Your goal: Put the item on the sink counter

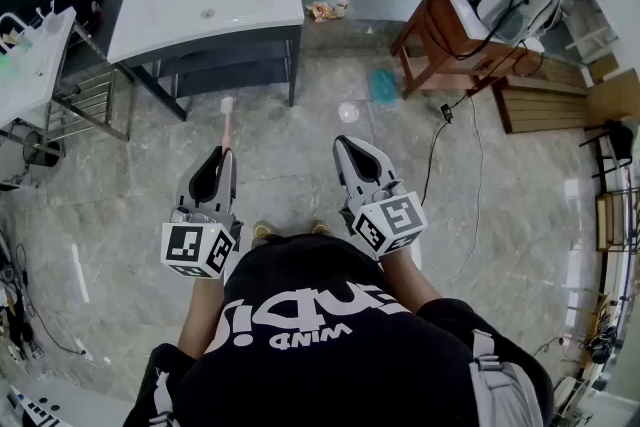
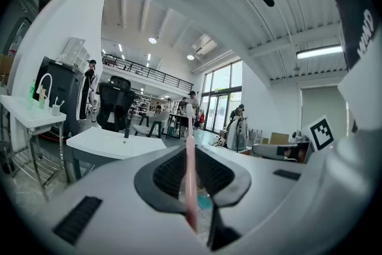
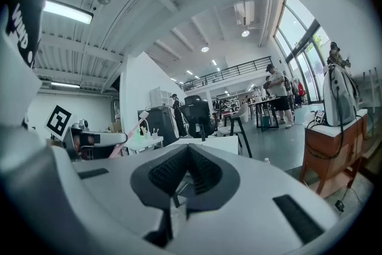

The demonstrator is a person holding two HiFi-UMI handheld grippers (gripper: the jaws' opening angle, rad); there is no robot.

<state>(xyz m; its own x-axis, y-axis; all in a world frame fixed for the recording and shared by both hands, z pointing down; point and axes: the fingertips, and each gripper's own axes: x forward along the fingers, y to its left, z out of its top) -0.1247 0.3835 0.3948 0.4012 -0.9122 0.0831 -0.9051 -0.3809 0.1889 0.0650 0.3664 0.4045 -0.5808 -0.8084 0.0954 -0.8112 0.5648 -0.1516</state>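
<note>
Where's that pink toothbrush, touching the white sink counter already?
Apart. The head view shows the pink toothbrush, clamped in the left gripper, ending short of the sink counter, with floor between them.

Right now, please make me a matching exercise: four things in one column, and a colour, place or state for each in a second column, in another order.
Things
1. toothbrush
2. right gripper
3. sink
4. chair

Descriptions
A. wooden, on the right
B. shut, nothing between the jaws
C. pink, held in the left gripper
D. white, ahead on the left

Pairs: 1-C, 2-B, 3-D, 4-A
</note>
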